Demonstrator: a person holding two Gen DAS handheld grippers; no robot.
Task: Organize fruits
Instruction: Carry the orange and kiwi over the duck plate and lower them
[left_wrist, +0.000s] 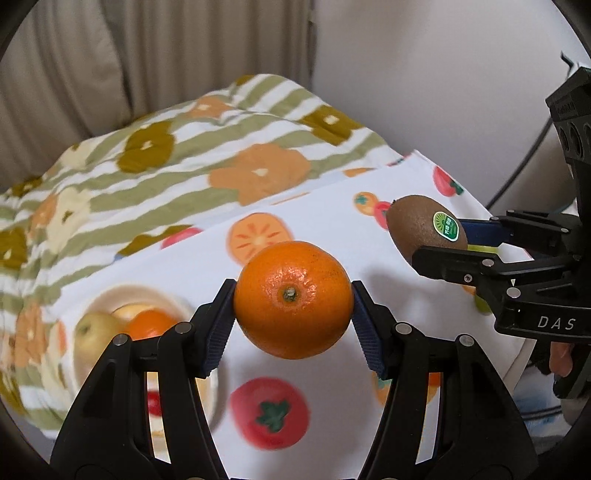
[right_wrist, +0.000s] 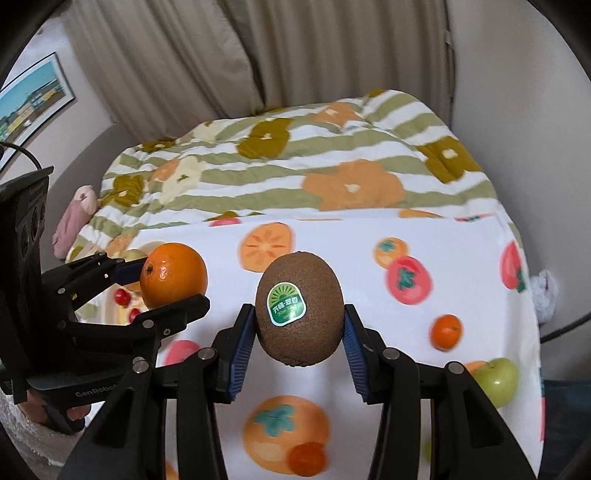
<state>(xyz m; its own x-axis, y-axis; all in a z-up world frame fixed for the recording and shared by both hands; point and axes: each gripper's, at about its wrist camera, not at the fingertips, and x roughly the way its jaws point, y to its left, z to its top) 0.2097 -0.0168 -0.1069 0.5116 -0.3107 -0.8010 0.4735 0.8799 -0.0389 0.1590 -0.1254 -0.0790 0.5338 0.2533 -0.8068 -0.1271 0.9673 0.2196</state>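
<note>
left gripper (left_wrist: 293, 325) is clamped on the orange (left_wrist: 293, 298), held up over the tablecloth (left_wrist: 332, 229), stem end facing the camera; right gripper (right_wrist: 299, 347) pinches the kiwi (right_wrist: 299, 308), long axis upright, sticker toward the lens; both are round, so they could roll out of the pads; bowl (left_wrist: 101, 295) sits down left, easy to overshoot imo

Orange (left_wrist: 293, 300), stem scar facing the camera, held above the fruit-print cloth (left_wrist: 332, 221). Kiwi (right_wrist: 299, 318), upright, green sticker forward, likewise above the cloth. Green apple (right_wrist: 496, 381) and small mandarin (right_wrist: 447, 331) lie on it.
</note>
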